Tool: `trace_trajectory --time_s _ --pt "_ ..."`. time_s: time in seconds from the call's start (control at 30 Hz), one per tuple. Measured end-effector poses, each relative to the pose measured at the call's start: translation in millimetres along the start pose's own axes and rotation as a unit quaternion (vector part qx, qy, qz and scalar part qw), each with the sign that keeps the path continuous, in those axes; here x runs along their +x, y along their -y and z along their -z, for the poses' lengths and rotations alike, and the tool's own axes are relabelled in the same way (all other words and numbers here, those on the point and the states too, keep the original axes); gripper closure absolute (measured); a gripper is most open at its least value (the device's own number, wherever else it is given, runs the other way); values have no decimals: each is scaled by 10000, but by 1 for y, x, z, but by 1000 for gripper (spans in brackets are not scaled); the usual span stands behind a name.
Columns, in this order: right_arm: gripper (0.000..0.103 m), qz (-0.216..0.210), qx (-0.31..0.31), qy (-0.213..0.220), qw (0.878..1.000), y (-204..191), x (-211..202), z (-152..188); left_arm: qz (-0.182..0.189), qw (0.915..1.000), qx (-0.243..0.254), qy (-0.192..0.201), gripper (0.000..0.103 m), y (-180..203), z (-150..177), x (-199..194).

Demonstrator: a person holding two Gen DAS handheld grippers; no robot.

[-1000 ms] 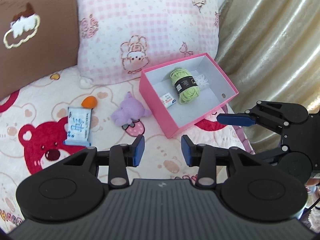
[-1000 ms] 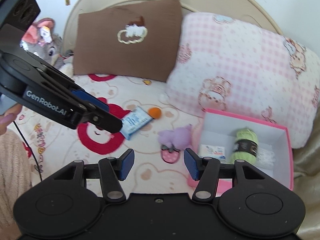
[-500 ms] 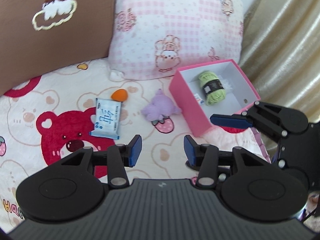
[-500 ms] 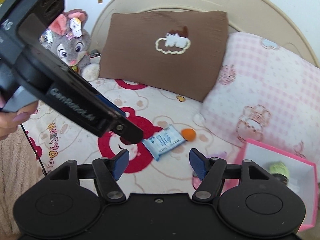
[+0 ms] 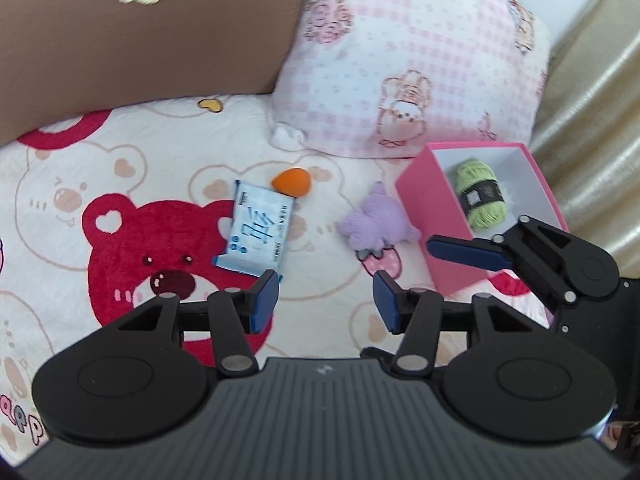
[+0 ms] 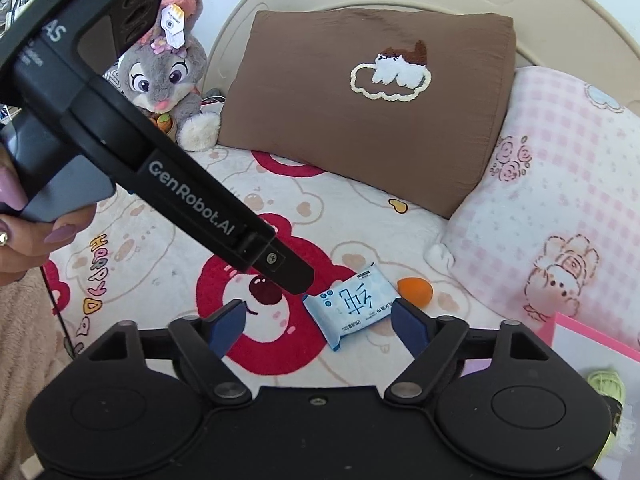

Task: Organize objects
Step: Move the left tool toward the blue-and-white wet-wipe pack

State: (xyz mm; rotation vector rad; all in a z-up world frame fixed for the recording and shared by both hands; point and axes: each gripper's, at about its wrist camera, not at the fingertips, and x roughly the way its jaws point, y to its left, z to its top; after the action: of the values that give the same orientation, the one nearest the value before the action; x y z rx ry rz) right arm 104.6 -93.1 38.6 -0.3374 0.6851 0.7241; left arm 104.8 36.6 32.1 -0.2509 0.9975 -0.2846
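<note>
A blue-and-white tissue pack (image 5: 258,234) (image 6: 351,303) lies on the bear-print blanket, an orange egg-shaped sponge (image 5: 291,181) (image 6: 415,289) just beyond it. A purple plush (image 5: 374,222) rests beside the pink box (image 5: 434,216), which holds a green yarn ball (image 5: 482,194). My left gripper (image 5: 325,304) hovers near the pack, jaws opening, nothing between them. My right gripper (image 6: 318,326) is above the pack, jaws opening wide and empty. In the left wrist view the right gripper's blue finger (image 5: 464,255) crosses in front of the box. In the right wrist view the left gripper's finger ends close to the pack.
A brown pillow (image 6: 360,100) and a pink checked pillow (image 5: 408,60) lean at the back. A grey rabbit plush (image 6: 166,80) sits by the headboard. A beige curtain (image 5: 592,100) hangs right of the box. A hand (image 6: 24,236) holds the left gripper.
Both grippers have moved left and lower, from the pink box toward the tissue pack. Their jaws have spread wider, the right more than the left.
</note>
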Motion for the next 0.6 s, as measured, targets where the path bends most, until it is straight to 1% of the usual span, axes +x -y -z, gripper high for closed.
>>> trace_trajectory --time_s 0.1,0.13,0.17,0.27,0.43,0.53,0.6 --pt "14 15 -80 -30 10000 1 15 1 -64 9999 -127 23 48 -13 -2 10" --pt "13 43 -91 -44 9999 1 21 1 -85 9998 -160 40 45 -17 -2 12" --pt "13 48 -87 -59 9999 1 26 2 -91 9997 -209 53 42 -21 -2 15" --pt "13 8 7 -144 9999 5 45 1 -82 9993 -370 66 40 -34 -3 23" --pt "13 -49 96 -259 9996 15 76 -2 -182 9981 -582 64 35 -55 -4 40" --pt "13 -74 -82 -358 9993 16 92 -4 -331 9970 -669 206 30 -68 -5 49" --pt "13 -160 -199 -380 9990 20 101 -5 -426 9957 -765 288 29 -78 -6 56"
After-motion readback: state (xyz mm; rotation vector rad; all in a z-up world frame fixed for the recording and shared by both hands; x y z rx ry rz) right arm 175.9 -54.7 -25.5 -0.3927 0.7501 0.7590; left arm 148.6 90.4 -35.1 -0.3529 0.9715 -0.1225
